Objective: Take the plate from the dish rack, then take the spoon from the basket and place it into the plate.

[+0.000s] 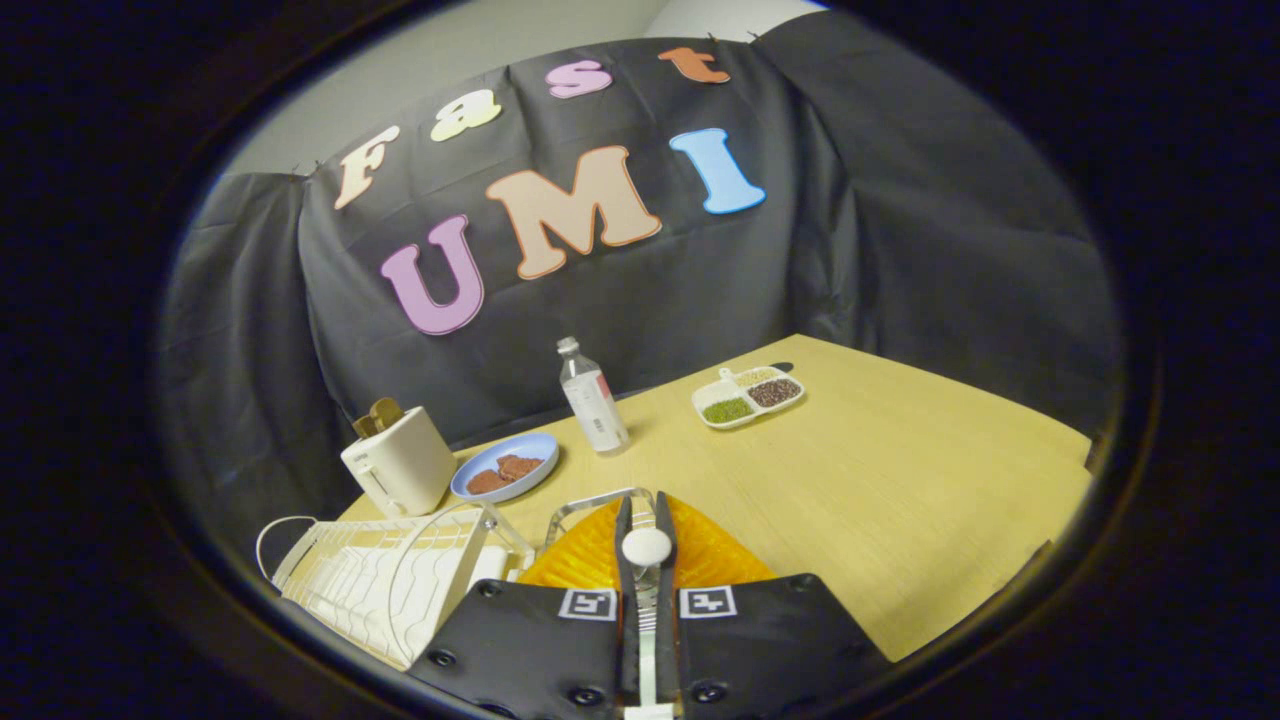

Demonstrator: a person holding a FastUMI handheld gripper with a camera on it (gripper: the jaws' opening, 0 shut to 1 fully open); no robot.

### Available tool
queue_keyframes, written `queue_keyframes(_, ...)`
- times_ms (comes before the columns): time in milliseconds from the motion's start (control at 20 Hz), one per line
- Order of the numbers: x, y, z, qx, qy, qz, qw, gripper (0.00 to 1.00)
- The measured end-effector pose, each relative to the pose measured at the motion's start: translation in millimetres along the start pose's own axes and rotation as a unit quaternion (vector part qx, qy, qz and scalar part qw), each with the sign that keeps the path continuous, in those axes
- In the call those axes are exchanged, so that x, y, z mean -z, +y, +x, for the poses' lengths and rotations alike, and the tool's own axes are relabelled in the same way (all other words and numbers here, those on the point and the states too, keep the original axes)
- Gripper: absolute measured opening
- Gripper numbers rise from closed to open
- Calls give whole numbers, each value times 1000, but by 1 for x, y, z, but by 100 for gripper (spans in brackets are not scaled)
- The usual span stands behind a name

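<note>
The tongs [646,520] are clenched on a white spoon [647,546] above the orange plate [590,555], beside the dish rack [385,580] on the counter [880,480].

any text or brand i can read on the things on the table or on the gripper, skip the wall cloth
No words here can be read.
bottle: label print, too small and blurred to read.
toaster: faint mark on its side, too small to read.
gripper: two square coded markers, patterns rather than words; its fingers are closed on the orange plate.
</note>
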State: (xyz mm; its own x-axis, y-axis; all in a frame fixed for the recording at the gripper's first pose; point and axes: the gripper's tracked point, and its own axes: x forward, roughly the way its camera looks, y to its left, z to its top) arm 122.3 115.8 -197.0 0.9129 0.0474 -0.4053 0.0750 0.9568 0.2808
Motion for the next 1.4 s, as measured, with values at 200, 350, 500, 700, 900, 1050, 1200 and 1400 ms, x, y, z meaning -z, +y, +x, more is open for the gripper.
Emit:
queue_keyframes(200, -22, 9, -15, -28, -34, 8, 999, 9)
queue_keyframes(350, -39, 17, -31, -45, -58, 12, 997, 9)
queue_keyframes(500, -58, 26, -54, -62, -80, 13, 995, 9)
queue_keyframes(700, -74, 31, -98, -80, -100, 8, 992, 9)
queue_keyframes(900, -69, 34, -137, -106, -101, -3, 989, 9)
queue_keyframes(1050, -43, 32, -157, -126, -71, -5, 989, 9)
queue_keyframes(1200, -11, 13, -167, -127, -37, 2, 991, 9)
queue_keyframes(1400, 30, -3, -166, -132, 2, 5, 991, 9)
